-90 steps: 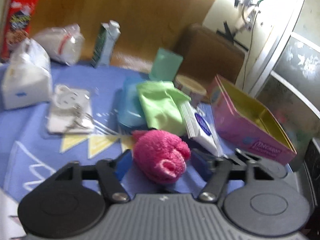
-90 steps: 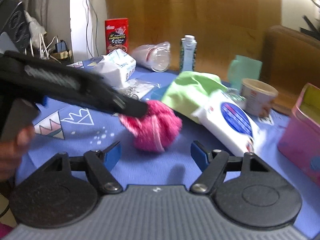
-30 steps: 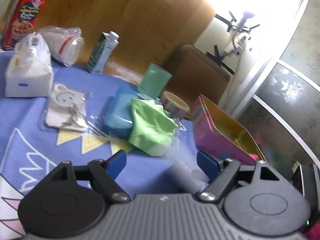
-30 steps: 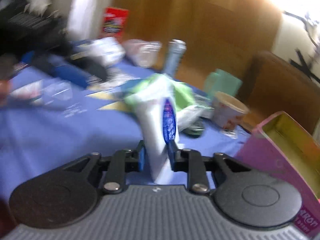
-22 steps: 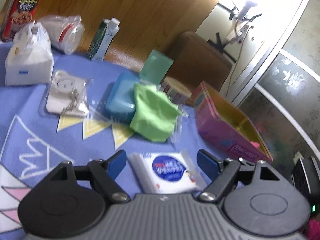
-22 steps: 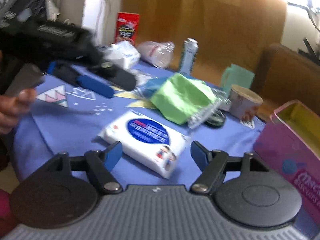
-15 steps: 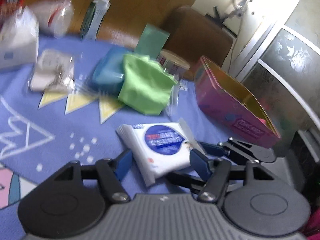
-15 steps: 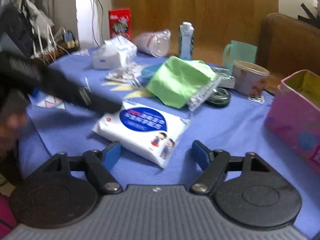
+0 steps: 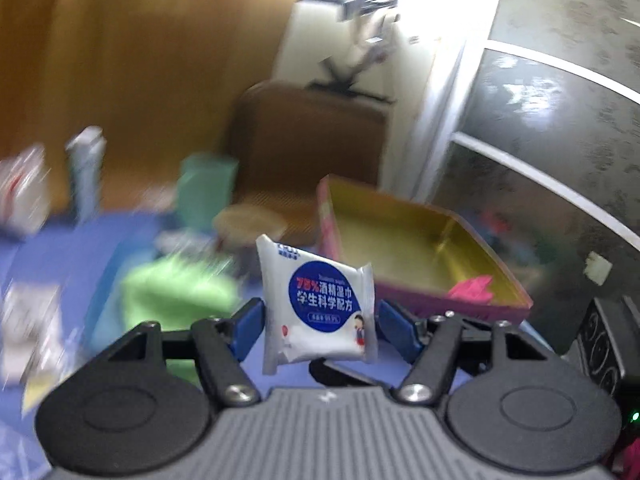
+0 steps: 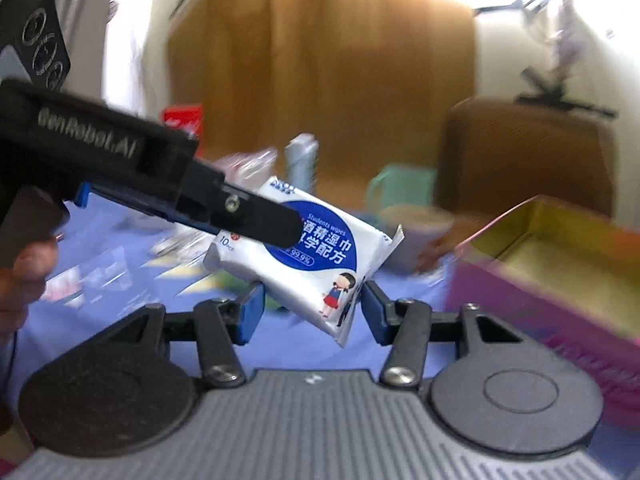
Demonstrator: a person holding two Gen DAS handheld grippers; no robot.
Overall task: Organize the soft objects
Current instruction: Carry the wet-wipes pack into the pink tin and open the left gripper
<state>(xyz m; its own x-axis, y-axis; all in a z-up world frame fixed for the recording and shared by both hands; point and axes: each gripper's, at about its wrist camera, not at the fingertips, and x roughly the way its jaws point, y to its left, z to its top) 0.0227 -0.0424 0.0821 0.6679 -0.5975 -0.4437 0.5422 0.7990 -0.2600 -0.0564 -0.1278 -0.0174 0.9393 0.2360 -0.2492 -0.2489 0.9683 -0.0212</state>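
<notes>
**White wipes pack in the air, on its way to the pink tin**

White plastic with a blue round label: the pack of wipes (image 9: 318,306) is lifted clear of the blue desk cloth (image 10: 100,264) and hangs near the open pink tin (image 9: 404,240). The left gripper (image 9: 318,326) grips it by its two side edges, and the pack stands upright between the blue pads. In the right wrist view the left gripper's finger (image 10: 256,220) lies across the pack's label, and the pack's lower corner dips between the jaws of the right gripper (image 10: 310,306). Those jaws are closing, but their pads do not appear to press on the pack.

Step in hand, as judged: carrying the pack to the tin, which already holds something pink (image 9: 470,288) at its near end.

Next move, as judged: bring the pack over the tin's gold floor, lower it, then part the left jaws. The right gripper should stay clear of the pack's corner so that it is not tugged askew.

A green cloth (image 9: 176,292) lies on the desk, blurred, not yet put away.
</notes>
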